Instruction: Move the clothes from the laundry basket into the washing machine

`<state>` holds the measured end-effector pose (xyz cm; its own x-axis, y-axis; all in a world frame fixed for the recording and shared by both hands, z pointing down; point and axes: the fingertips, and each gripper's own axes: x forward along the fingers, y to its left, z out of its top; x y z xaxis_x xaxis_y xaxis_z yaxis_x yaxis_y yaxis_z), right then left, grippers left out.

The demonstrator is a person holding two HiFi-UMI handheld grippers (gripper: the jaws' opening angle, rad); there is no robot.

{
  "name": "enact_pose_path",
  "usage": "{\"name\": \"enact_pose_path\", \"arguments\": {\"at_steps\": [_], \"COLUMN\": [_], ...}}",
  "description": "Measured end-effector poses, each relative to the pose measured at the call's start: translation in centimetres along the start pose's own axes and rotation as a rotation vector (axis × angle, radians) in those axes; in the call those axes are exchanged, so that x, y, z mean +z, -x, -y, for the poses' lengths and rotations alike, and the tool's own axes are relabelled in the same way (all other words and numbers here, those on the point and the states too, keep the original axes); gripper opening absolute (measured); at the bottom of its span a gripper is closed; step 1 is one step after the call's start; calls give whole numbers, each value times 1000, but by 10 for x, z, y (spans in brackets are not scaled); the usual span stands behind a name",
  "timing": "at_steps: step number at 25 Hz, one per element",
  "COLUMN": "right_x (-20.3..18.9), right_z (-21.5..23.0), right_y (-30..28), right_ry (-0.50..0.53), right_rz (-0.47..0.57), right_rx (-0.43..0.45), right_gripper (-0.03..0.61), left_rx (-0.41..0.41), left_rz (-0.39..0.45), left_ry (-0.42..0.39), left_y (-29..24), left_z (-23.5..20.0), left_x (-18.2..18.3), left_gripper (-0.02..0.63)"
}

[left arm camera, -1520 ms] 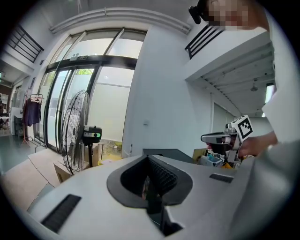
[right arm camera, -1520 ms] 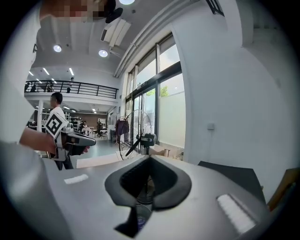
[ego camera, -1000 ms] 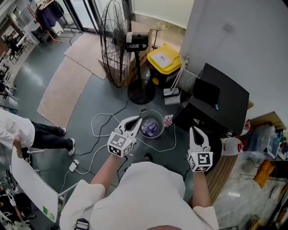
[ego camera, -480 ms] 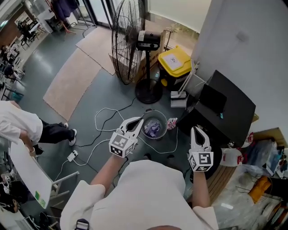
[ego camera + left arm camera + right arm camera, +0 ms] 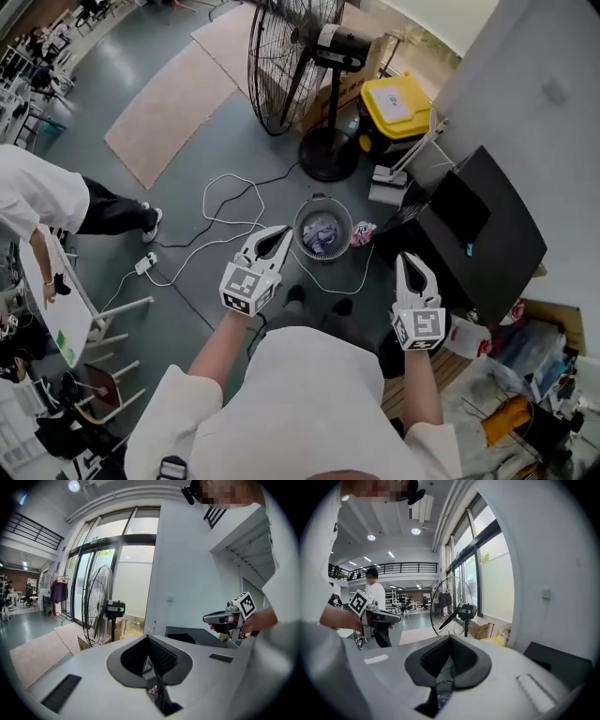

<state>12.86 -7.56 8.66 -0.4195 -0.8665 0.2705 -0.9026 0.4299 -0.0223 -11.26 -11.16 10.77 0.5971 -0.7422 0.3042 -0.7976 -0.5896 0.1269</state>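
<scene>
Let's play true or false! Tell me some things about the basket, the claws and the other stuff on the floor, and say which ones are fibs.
1. The laundry basket has clothes in it. True.
2. The left claw is holding a shirt. False: it is shut with nothing in it.
3. The bin near the wall has a yellow lid. True.
4. The big fan is lying flat on the floor. False: it stands upright on its round base.
5. The right claw is wide open. False: it is shut, and empty too.
</scene>
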Motion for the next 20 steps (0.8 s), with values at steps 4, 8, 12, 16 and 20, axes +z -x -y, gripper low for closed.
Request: {"name": "enact_pose_path", "arguments": {"at_steps": [4, 8, 12, 16, 20], "right_x": [-16, -36, -58, -69, -107], "right_z": [5, 6, -1, -15, -24], "right_y": [-15, -38, -64, -92, -123], "right_ry": [-1, -5, -1, -18, -68], "right_rz": [-31, -68, -110, -134, -149], "right_rx": [71, 141, 194, 223, 265], "right_gripper": [11, 11, 11, 9, 9], "left_rx": [65, 114, 123, 116, 123], "left_rz": [-4, -41, -81, -128, -158], "left_ry": [8, 21, 30, 32, 69], "left_y": [-5, -11, -15, -15, -28], "left_z": [-3, -12, -26, -45, -63], "left_x": [-10, -35, -69, -95, -140], "left_gripper": [6, 6, 6, 6, 6]}}
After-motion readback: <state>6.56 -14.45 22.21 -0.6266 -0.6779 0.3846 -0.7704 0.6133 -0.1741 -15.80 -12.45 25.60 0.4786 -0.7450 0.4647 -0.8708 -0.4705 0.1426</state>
